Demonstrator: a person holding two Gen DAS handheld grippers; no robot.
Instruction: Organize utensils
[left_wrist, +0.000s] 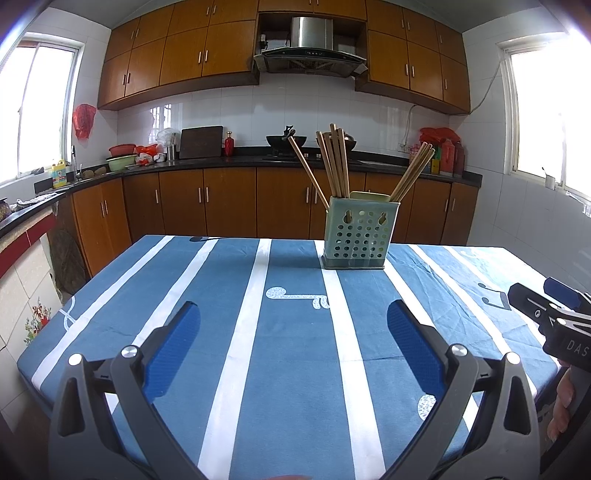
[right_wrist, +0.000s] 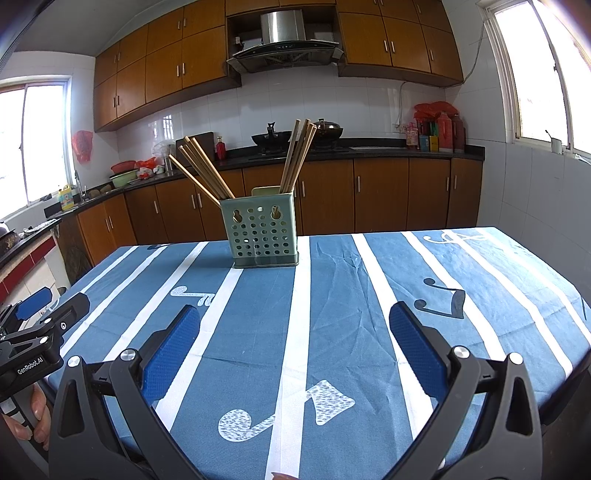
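A pale green perforated utensil holder (left_wrist: 355, 234) (right_wrist: 261, 233) stands upright at the far side of the table. Several wooden chopsticks (left_wrist: 334, 162) (right_wrist: 207, 170) stick out of it in bunches that lean left and right. My left gripper (left_wrist: 293, 314) is open over the near part of the table, well short of the holder, with nothing between its blue pads (left_wrist: 168, 350). My right gripper (right_wrist: 294, 315) is open too and holds nothing. Each gripper shows at the edge of the other's view: the right gripper (left_wrist: 550, 314), the left gripper (right_wrist: 48, 314).
The table (left_wrist: 295, 369) (right_wrist: 351, 314) wears a blue cloth with white stripes and music notes. Behind it run wooden kitchen cabinets (left_wrist: 229, 206), a dark counter with woks (left_wrist: 286, 142), bowls (left_wrist: 122, 160) and bottles (right_wrist: 443, 133). A hand (right_wrist: 37, 410) grips the left tool.
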